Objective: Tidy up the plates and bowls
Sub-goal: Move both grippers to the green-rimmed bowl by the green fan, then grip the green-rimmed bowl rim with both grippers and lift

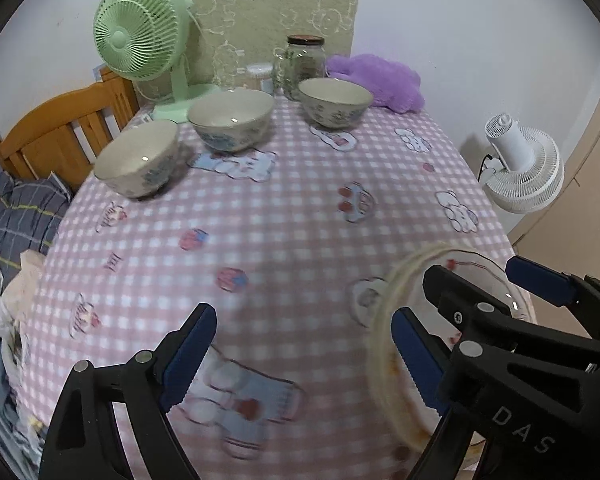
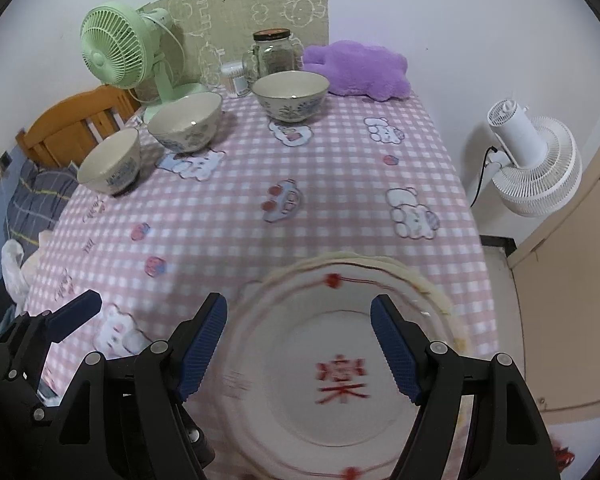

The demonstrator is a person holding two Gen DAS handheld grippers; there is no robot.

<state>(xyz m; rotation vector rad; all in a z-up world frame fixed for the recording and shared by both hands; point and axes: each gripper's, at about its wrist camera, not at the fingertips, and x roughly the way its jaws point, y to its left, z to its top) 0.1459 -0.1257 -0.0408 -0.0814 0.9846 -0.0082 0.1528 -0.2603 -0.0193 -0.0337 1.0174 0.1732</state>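
Three patterned bowls stand in a row at the far left of the pink checked table: the nearest, the middle and the farthest. A stack of white plates with red markings lies at the near right edge, also visible in the left wrist view. My right gripper hovers open over the top plate, its pads clear of the rim. My left gripper is open over bare cloth just left of the stack, holding nothing.
A green fan, a glass jar, a small white container and a purple plush line the back of the table. A white fan stands on the floor to the right. A wooden bed frame lies to the left.
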